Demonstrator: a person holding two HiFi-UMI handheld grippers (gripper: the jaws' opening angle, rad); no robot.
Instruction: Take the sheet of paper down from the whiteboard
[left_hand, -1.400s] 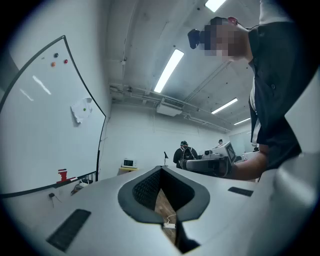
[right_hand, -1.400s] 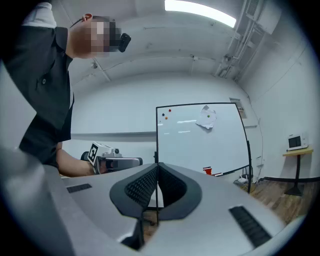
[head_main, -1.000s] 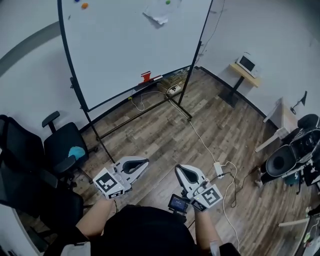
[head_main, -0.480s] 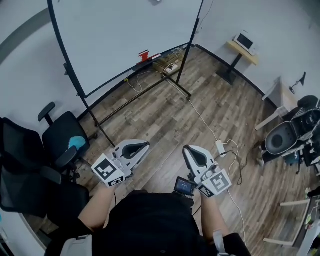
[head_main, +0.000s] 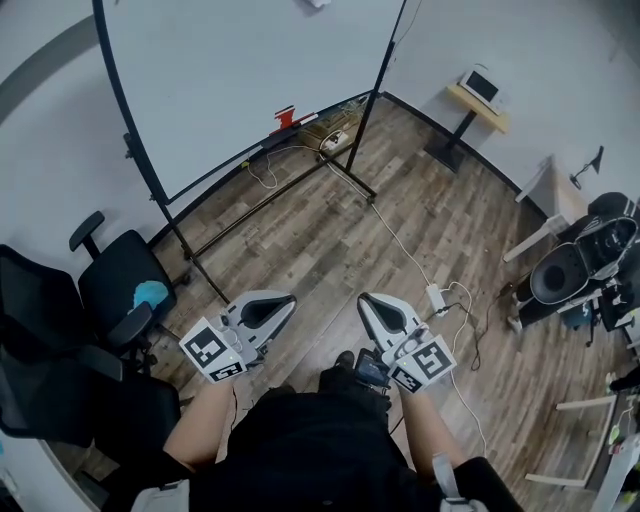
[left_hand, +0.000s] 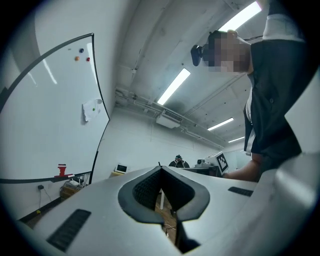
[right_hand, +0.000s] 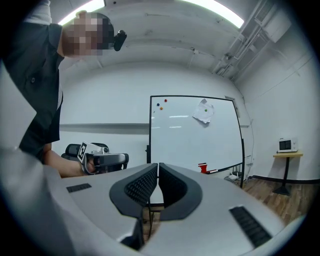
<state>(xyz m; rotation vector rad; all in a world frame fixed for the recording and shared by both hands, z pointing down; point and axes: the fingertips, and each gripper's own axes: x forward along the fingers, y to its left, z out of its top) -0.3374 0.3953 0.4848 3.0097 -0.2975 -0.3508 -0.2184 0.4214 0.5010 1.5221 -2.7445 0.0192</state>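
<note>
The only print I can see is the black-and-white square marker on each gripper's cube. The paper (right_hand: 203, 113) hangs high in the whiteboard's (right_hand: 190, 145) upper right corner. It is a white sheet, crumpled and creased, with ragged, uneven edges and a small green dot of a magnet on it. Three small round magnets (right_hand: 161, 105) sit apart from it near the top left of the glossy white board, which stands in a thin black frame on a black stand. A red object (right_hand: 202, 167) rests on the board's tray. The left gripper (left_hand: 161, 171) and right gripper (right_hand: 158, 165) are smooth pale grey shells with black ribbed pads. Both sets of jaws are clenched on nothing and held low, well away from the sheet. The floor (head_main: 330, 240) is grey-brown wood plank, with a white cable (head_main: 400, 255) trailing over it.
</note>
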